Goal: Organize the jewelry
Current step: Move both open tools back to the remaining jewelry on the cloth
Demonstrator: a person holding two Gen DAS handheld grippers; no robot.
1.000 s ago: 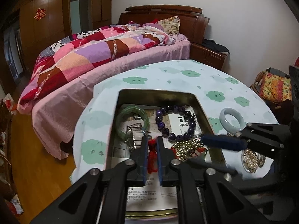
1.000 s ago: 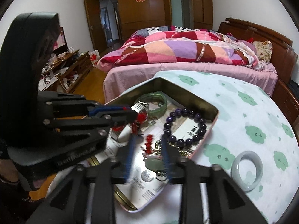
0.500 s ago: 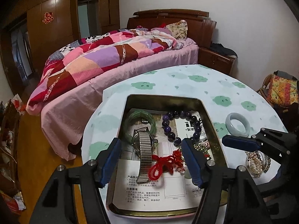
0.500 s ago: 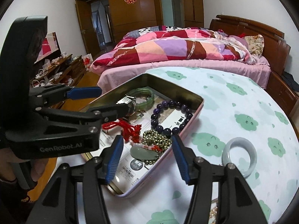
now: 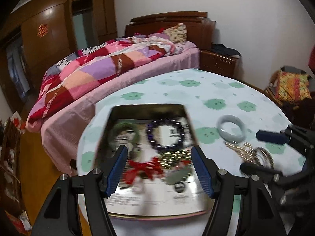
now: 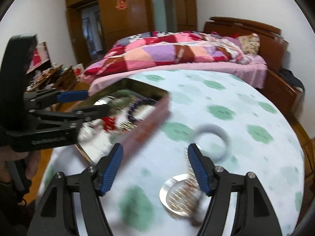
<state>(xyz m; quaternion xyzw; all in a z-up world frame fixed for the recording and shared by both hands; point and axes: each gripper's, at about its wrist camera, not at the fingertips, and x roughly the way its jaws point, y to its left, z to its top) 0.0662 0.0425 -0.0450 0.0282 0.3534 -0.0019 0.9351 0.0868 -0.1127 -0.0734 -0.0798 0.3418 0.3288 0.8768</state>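
The left gripper (image 5: 158,169) stands wide with nothing between its blue pads, over the shallow rectangular metal tin (image 5: 189,118). Inside lie a red knotted cord (image 5: 145,167) at 6 o'clock and a purple bead bracelet (image 5: 166,134) at 12. The right gripper (image 6: 155,169) is opening, empty, above the round cloud-patterned worktop (image 6: 226,98); a pale grey jade bangle (image 6: 211,142) lies at its 1 o'clock.

The right gripper (image 6: 155,169), empty, is opening beside the pale bangle (image 6: 213,142).

The left gripper (image 5: 159,169) hangs over the tin (image 5: 145,107), jaws wide and empty. The right gripper (image 6: 155,169), right of the tin, is opening, empty.
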